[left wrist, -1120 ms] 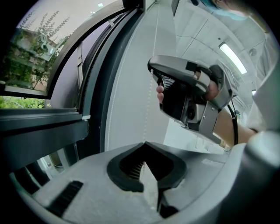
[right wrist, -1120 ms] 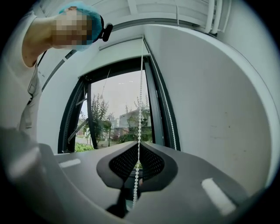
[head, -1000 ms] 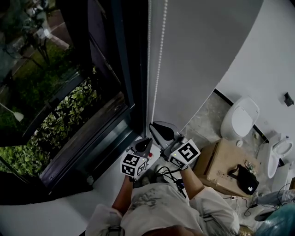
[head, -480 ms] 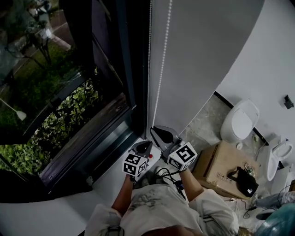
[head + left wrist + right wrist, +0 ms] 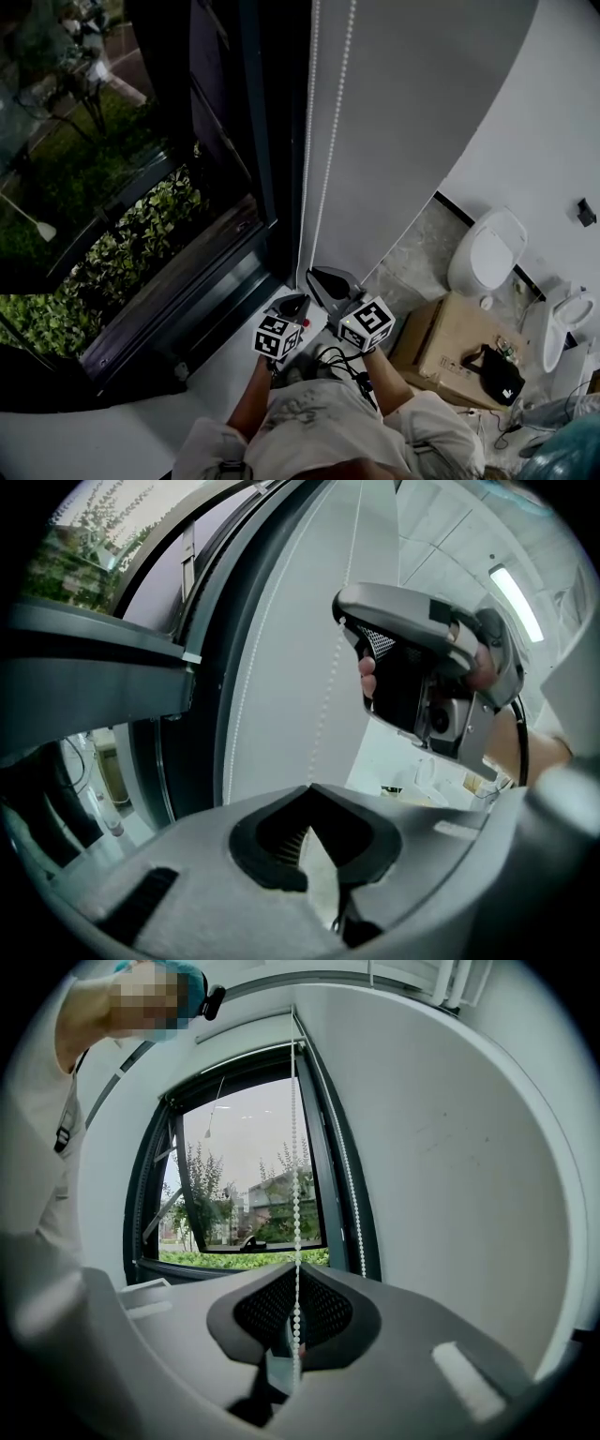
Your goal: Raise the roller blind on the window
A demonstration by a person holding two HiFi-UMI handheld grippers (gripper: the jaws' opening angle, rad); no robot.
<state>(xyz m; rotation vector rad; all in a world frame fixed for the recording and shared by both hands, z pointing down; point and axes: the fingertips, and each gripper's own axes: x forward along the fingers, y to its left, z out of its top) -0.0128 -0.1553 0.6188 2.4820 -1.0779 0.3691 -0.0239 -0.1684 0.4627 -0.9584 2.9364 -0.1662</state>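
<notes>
Bead chain [image 5: 296, 1147] vanishes between the jaws of the right hand-held gripper [image 5: 294, 1277], clamped on it; left hand-held gripper [image 5: 310, 791] closed, any hold on chain unclear.

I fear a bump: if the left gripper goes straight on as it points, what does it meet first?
Likely the pale wall right of the window frame, behind the bead chain; depth is unclear.

White ceramic toilet [image 5: 487, 246] stands against the wall on a speckled stone floor [image 5: 412, 253]. Brown cardboard box [image 5: 439, 342] sits near the toilet, apart from it. A black bag-like item [image 5: 503, 372] rests on the box top. Green leafy hedge [image 5: 141, 239] grows outdoors at left.
</notes>
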